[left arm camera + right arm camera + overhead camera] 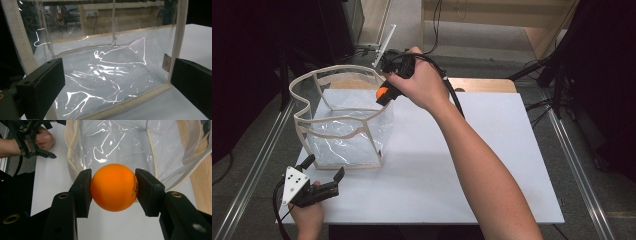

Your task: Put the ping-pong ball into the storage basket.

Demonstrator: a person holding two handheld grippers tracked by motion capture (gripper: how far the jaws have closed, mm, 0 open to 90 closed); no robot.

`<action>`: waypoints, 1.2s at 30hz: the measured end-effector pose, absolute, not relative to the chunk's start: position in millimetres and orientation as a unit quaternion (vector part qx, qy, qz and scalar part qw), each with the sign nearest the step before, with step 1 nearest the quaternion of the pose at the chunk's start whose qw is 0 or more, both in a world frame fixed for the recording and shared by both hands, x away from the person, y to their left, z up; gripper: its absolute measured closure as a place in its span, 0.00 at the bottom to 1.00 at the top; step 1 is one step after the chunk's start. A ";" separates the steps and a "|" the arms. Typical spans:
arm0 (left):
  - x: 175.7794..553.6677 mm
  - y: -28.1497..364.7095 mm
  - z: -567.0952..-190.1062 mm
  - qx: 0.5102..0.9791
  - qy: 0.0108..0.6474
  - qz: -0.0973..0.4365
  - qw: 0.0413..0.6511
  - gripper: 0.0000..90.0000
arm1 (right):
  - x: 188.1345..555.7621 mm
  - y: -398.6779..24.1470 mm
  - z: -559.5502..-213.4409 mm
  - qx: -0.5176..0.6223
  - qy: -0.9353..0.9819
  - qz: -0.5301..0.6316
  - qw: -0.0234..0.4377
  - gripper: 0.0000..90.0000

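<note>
A clear plastic bag (343, 125) with cream fabric trim stands open on the white table (472, 165), left of centre. My right gripper (384, 95) is shut on an orange ball (382, 92), held just over the bag's right rim. In the right gripper view the ball (113, 187) sits squeezed between the two black jaws of the right gripper (113, 191), with the bag (117, 142) below it. My left gripper (323, 167) is open near the table's front left corner, facing the bag's near wall (105, 75) with nothing between its jaws.
A wooden board (482, 84) lies at the table's far edge. Metal rails (577, 165) run along both sides of the table. Cables (542, 107) and dark equipment stand beyond the far right. The person's left hand (45, 138) holds the other gripper.
</note>
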State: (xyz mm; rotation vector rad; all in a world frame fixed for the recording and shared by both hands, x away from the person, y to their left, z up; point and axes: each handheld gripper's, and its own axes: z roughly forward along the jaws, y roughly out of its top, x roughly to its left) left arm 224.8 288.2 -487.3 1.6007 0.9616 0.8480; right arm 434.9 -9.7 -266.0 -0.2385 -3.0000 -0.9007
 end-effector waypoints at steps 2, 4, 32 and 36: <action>224.9 288.3 -487.3 0.667 0.401 0.353 0.519 0.00 | 434.9 -7.5 -266.1 -0.075 -0.955 -0.286 0.001 0.53; 224.9 288.4 -487.3 0.667 0.401 0.353 0.520 0.00 | 435.0 -6.0 -266.4 -0.074 -0.955 -0.286 0.002 0.53; 225.0 288.2 -487.4 0.665 0.402 0.352 0.521 0.00 | 436.4 10.7 -277.2 -0.071 -0.959 -0.275 -0.005 0.53; 225.0 288.5 -487.3 0.665 0.402 0.353 0.522 0.00 | 437.1 11.7 -281.2 -0.074 -0.960 -0.271 -0.007 0.53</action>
